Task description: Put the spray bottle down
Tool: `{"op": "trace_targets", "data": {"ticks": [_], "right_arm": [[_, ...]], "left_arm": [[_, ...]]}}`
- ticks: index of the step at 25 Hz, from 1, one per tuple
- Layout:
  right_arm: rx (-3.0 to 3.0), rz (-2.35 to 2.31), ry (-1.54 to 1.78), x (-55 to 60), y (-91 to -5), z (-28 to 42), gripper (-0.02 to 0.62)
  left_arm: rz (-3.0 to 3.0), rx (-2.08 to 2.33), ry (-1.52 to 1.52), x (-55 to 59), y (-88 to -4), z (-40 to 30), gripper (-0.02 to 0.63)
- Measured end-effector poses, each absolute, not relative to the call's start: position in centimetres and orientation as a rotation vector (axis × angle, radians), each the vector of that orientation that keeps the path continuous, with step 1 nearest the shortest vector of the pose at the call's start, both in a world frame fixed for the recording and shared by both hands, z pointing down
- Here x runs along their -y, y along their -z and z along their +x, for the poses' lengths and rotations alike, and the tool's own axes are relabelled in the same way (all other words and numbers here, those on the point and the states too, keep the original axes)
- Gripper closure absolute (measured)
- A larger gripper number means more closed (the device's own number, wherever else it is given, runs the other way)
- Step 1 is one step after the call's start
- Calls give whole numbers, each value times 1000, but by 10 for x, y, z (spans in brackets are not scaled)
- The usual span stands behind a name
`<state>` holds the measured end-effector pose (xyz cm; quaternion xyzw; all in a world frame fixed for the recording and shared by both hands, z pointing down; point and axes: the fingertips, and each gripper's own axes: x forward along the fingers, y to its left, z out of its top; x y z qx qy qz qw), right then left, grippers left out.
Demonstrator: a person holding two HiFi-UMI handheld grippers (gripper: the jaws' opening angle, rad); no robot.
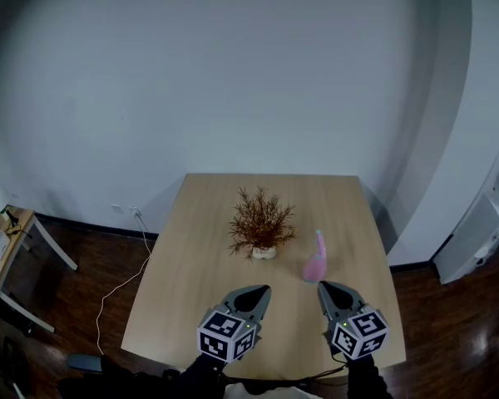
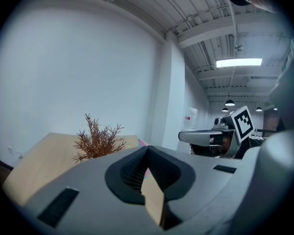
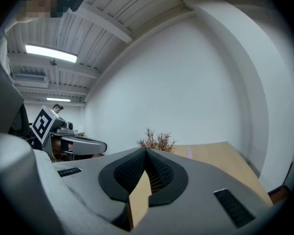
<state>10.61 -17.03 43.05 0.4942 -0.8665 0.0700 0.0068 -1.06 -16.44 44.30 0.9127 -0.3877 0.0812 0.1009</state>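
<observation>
A pink spray bottle [image 1: 316, 261] stands upright on the light wooden table [image 1: 200, 256], just right of a dried reddish-brown plant [image 1: 262, 221] in a small white pot. Neither gripper touches it. My left gripper [image 1: 260, 290] hovers over the table's near edge, shut and empty, in front of the plant. Shut and empty too, my right gripper [image 1: 325, 287] sits a short way in front of the bottle. In the left gripper view the shut jaws [image 2: 147, 149] point past the plant [image 2: 99, 141]. The right gripper view shows closed jaws [image 3: 146, 151], the plant [image 3: 157, 142] and the bottle [image 3: 189, 152] beyond.
A white wall stands behind the table. On the dark floor, a small side table [image 1: 8, 248] is at the left, a white cable [image 1: 125, 285] runs from a wall socket, and a white unit [image 1: 482, 231] stands at the right.
</observation>
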Motion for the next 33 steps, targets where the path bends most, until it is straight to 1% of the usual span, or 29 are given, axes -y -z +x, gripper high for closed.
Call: {"op": "trace_targets", "data": {"ticks": [18,33], "right_arm": [[2755,1440,-252,172,-434,84,595],[2755,1432,-248,176,-436,85,595]], "left_arm": [[2682,1151,-247,163,-446,-12,589],[2675,1168,-245,166,-447,-14,589]]}}
